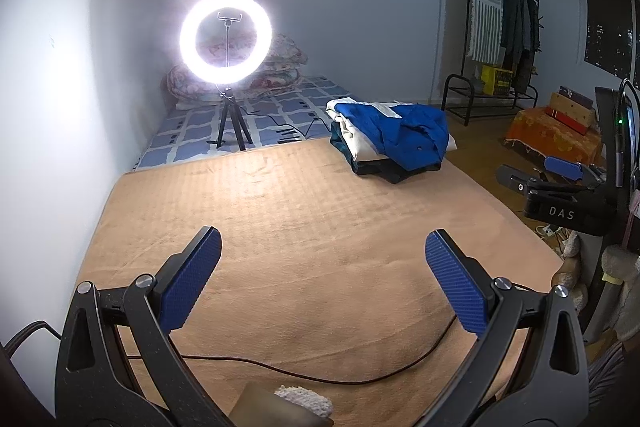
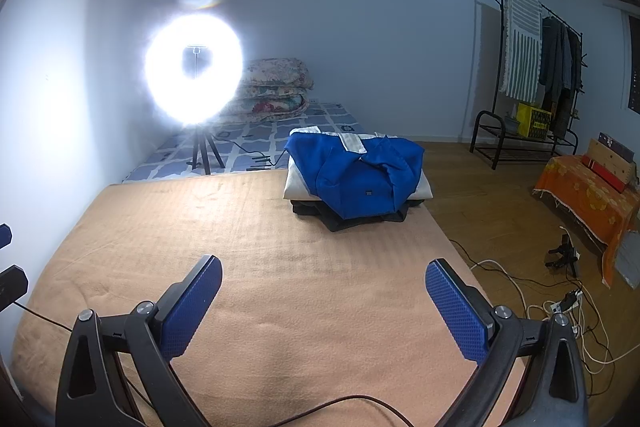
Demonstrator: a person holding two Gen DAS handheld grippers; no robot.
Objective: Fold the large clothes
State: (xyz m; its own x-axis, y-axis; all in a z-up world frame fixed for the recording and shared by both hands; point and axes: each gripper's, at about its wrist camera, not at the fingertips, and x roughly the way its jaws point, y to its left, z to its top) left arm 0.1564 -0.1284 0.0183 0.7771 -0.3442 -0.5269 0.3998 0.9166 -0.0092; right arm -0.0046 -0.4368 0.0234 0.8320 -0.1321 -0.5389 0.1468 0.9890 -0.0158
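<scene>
Peach-coloured blanket [image 2: 248, 267] covers the working surface, bare across its middle, with a dark cable [image 1: 320, 379] trailing over its near edge. At the far right corner sits a pile of clothes [image 2: 356, 183]: a blue-and-white jacket [image 1: 404, 135] folded on top of darker garments. Both tools hover above the blanket, well apart from the pile; the left gripper [image 1: 323, 247] and the right gripper [image 2: 324, 275] have their jaws spread wide and hold nothing. Judging by the neat stack, at least a few pieces look finished. No unfolded garment shows on the blanket, so either the work is nearly done or the next piece lies out of view. A ring light [image 1: 226, 39] glares beyond.
</scene>
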